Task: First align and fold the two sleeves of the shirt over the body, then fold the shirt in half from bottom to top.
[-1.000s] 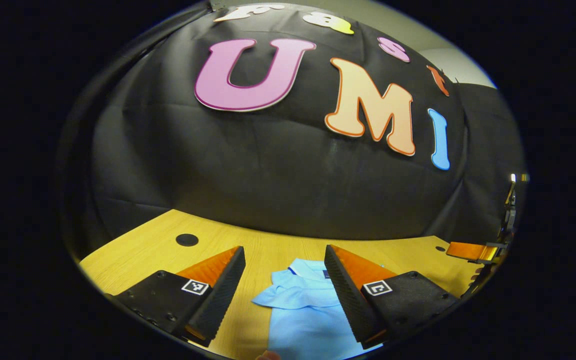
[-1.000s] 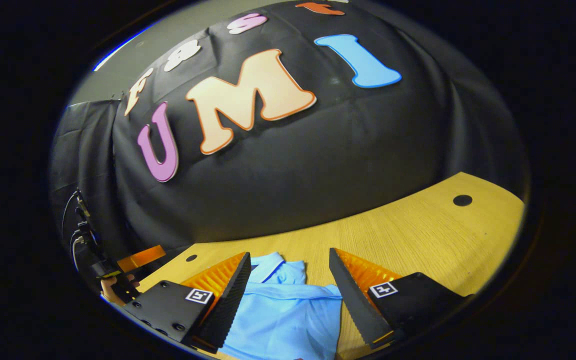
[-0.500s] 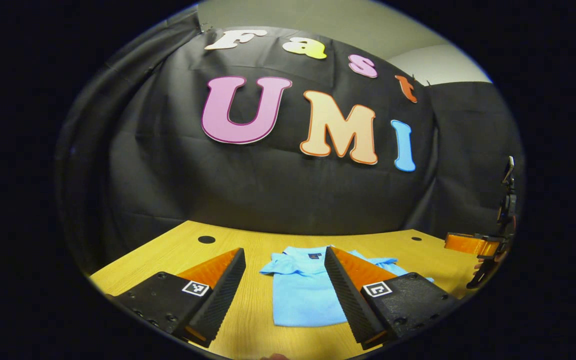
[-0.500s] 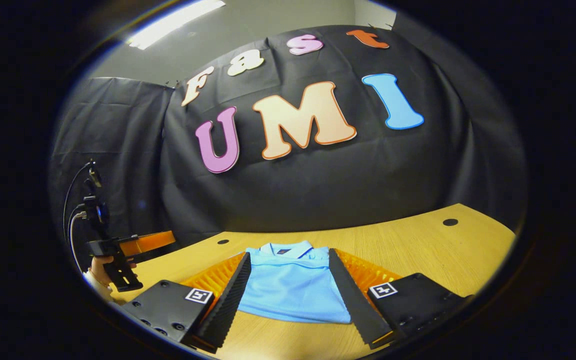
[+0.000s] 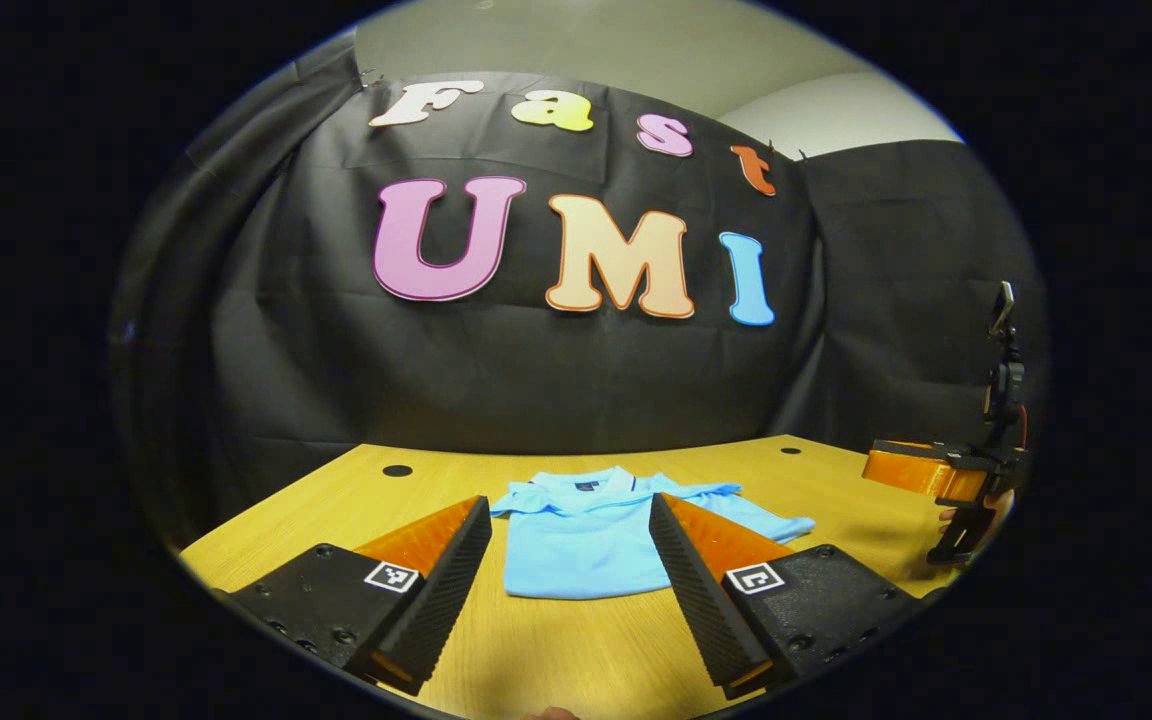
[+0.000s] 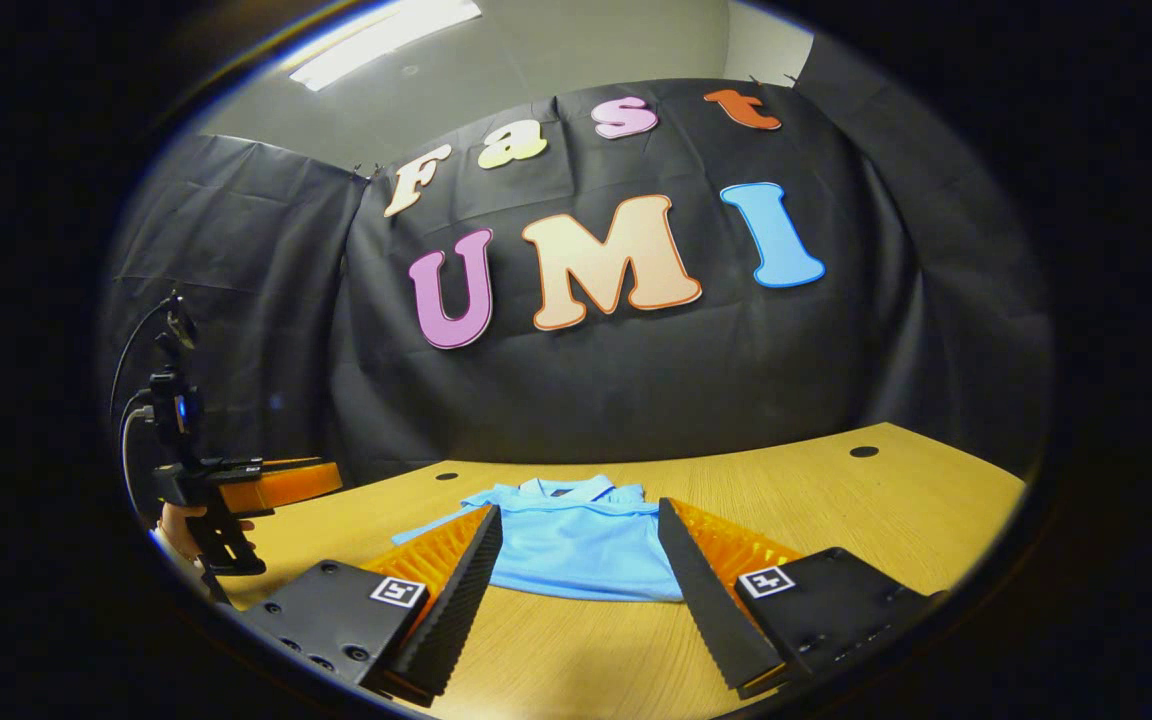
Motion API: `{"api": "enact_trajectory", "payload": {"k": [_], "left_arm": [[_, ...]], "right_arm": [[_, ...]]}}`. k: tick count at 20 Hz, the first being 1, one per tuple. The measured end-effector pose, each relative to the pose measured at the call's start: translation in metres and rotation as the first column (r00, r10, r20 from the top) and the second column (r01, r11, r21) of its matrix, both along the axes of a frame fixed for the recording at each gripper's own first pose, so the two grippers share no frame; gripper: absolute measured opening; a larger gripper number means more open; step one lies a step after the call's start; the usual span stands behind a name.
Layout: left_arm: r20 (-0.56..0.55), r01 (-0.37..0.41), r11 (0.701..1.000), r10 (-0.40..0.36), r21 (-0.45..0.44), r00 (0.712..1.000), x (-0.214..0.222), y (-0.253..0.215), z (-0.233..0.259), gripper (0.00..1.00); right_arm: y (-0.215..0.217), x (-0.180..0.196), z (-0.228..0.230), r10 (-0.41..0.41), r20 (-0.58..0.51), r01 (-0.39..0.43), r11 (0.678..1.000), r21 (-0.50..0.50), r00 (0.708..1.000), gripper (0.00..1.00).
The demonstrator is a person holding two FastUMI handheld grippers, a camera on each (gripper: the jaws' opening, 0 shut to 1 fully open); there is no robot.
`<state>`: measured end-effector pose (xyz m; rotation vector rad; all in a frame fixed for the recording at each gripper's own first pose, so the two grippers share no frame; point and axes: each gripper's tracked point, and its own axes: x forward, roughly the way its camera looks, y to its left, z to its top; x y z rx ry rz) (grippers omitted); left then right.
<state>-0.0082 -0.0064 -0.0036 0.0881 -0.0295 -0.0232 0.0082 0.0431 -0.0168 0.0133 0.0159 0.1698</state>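
Note:
A light blue polo shirt [image 5: 576,545] lies folded and flat on the wooden table [image 5: 336,500], collar toward the wall. A flap of cloth [image 5: 771,520] sticks out at its right side in the left gripper view. My left gripper [image 5: 568,500] hangs open above the table's near part, short of the shirt, with nothing between its fingers. In the right gripper view the shirt [image 6: 586,550] lies beyond my right gripper [image 6: 580,507], which is also open and holds nothing. Each gripper is apart from the cloth.
The right gripper [image 5: 936,470], held by a hand, hangs at the far right of the left gripper view. In the right gripper view the left gripper [image 6: 246,485] is at the far left. Small round holes [image 5: 397,470] [image 6: 863,452] sit near the table's back edge.
Both grippers have drawn back and away from the shirt, staying open. The shirt now lies farther off, whole and flat on the table.

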Motion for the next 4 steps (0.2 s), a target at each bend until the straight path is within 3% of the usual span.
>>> {"api": "enact_trajectory", "payload": {"k": [4], "left_arm": [[-0.003, -0.002, 1.0, 0.002, 0.016, 1.0, 0.0001, -0.0035, -0.0014, 0.95]], "right_arm": [[0.0015, -0.0009, -0.0033, 0.007, -0.003, -0.007, 1.0, 0.005, 1.0, 0.98]]}}
